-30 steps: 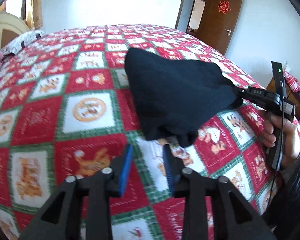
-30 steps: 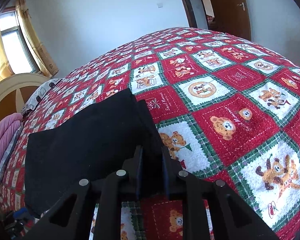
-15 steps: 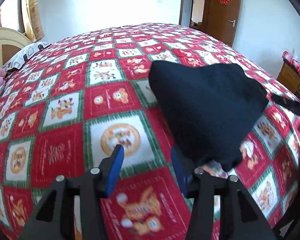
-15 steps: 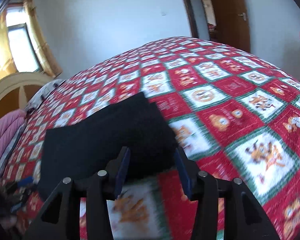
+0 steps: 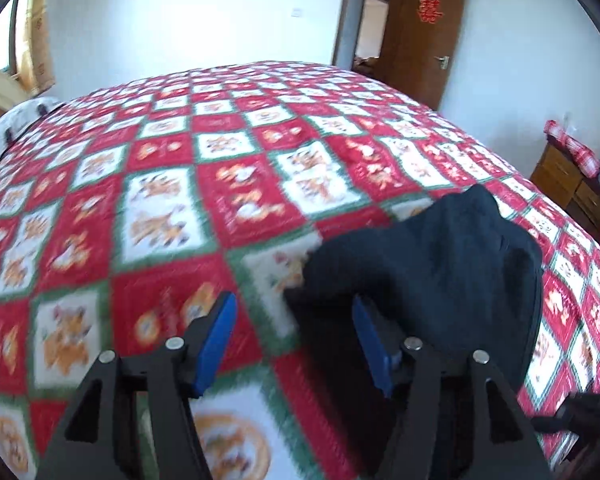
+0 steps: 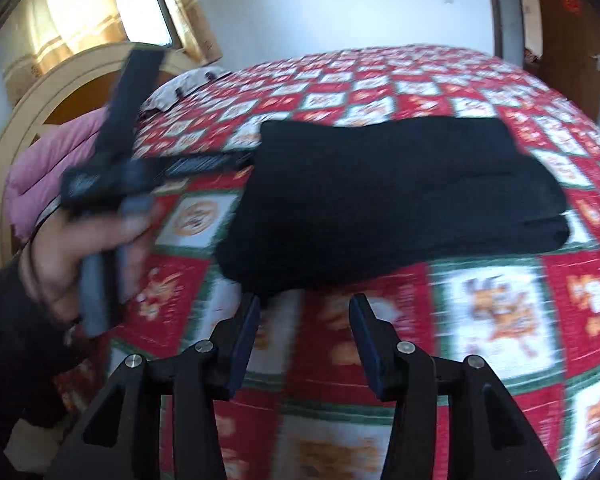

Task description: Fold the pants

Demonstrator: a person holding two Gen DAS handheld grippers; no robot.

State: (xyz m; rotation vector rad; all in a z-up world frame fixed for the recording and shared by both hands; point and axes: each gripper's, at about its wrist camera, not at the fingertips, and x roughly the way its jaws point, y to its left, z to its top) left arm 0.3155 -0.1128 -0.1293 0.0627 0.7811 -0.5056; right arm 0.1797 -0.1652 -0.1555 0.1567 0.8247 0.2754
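The black pants (image 6: 388,196) lie folded in a thick bundle on the red, white and green patterned bedspread (image 6: 496,312). In the left wrist view the pants (image 5: 432,264) lie at the right, and their near edge hangs over my right finger. My left gripper (image 5: 292,320) is open and empty, at the bundle's left edge. My right gripper (image 6: 302,316) is open and empty, just short of the bundle's near edge. The hand holding the left gripper (image 6: 112,184) shows at the left of the right wrist view.
A pink quilt (image 6: 48,160) and a curved wooden headboard (image 6: 28,112) stand at the bed's head. A brown door (image 5: 420,32) is at the far wall. A wooden dresser (image 5: 568,180) stands right of the bed.
My right gripper opened, let go of the pants and pulled back from them. My left gripper opened wider and swung toward the bundle's left edge. Both views are motion-blurred now.
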